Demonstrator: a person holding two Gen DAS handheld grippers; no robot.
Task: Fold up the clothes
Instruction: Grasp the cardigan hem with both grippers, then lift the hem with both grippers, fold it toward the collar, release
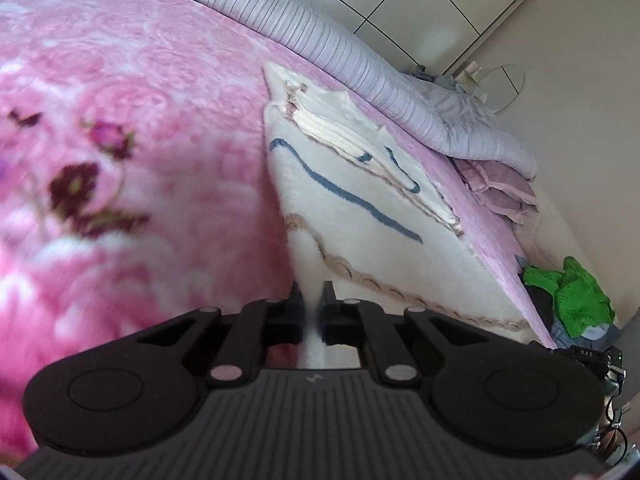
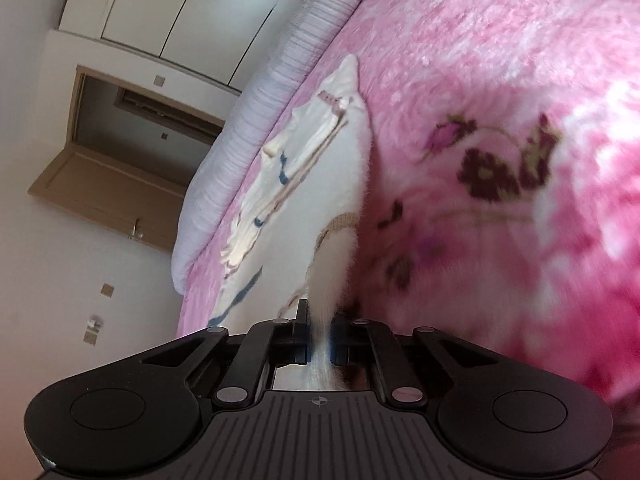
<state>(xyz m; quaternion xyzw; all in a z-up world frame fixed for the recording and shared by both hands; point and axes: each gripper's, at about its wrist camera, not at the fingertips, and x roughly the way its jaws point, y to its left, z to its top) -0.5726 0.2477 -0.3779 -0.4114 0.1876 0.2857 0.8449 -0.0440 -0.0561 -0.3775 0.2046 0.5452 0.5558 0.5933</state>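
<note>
A fluffy cream garment, marked with blue lines and beige looped trim, is spread on a plush pink floral blanket. Its near edge is pinched between the closed left gripper and the closed right gripper.

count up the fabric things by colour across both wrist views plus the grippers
white fleece garment: 1
pink floral blanket: 1
lilac striped quilt: 1
green cloth: 1
grippers: 2, left gripper and right gripper, both clamped on the garment
total: 6
</note>
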